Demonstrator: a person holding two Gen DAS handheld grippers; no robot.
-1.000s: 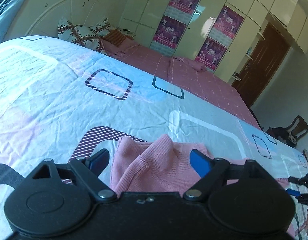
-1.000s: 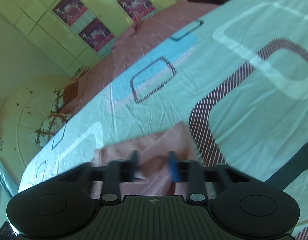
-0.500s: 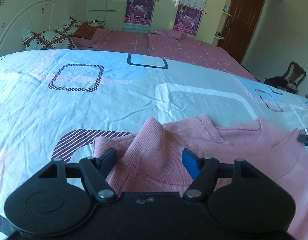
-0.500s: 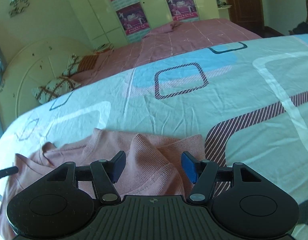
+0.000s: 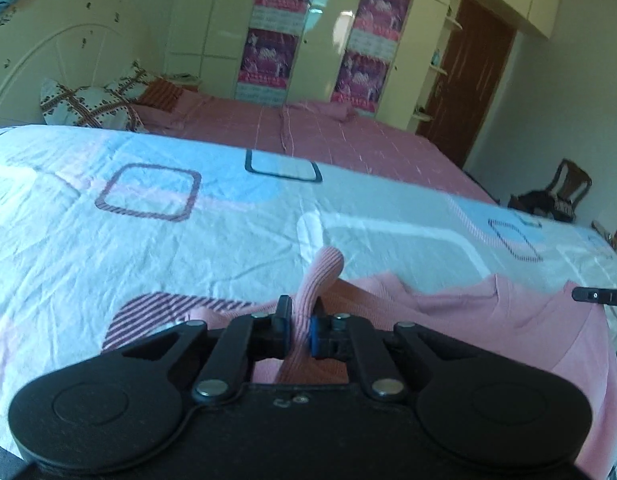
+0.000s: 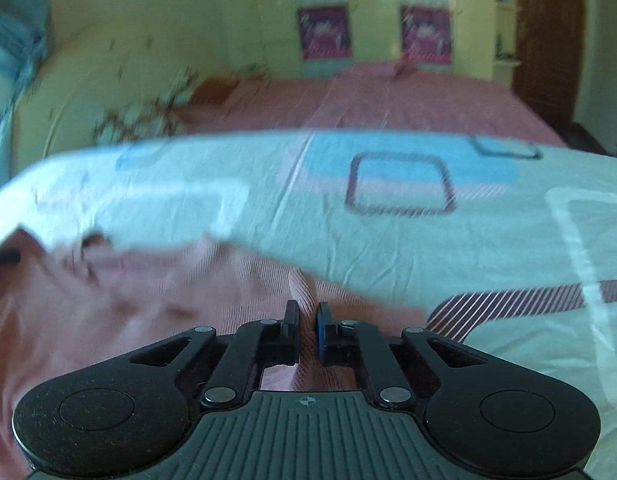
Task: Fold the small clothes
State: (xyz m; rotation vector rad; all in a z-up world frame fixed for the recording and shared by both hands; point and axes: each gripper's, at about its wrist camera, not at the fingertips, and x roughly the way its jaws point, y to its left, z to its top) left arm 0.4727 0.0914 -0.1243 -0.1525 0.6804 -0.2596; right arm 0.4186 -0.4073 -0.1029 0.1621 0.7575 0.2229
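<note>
A small pink ribbed knit top (image 5: 488, 328) lies on the patterned bedsheet (image 5: 188, 248). My left gripper (image 5: 301, 314) is shut on a pinched fold of the top at its left end; the fold sticks up between the fingers. My right gripper (image 6: 307, 316) is shut on a fold of the same pink top (image 6: 148, 300) at its right end. The right wrist view is blurred by motion. The tip of the right gripper shows at the right edge of the left wrist view (image 5: 600, 295).
The white and blue sheet with square patterns (image 6: 400, 184) stretches ahead of both grippers. Beyond it lie a pink bedspread (image 5: 308, 136), patterned pillows (image 5: 88, 108) by the headboard, a wardrobe with posters (image 5: 276, 52), a brown door (image 5: 476, 80) and a chair (image 5: 564, 192).
Both grippers were open over the ends of the pink top; now both have shut on pinched folds of it. The right wrist camera is moving.
</note>
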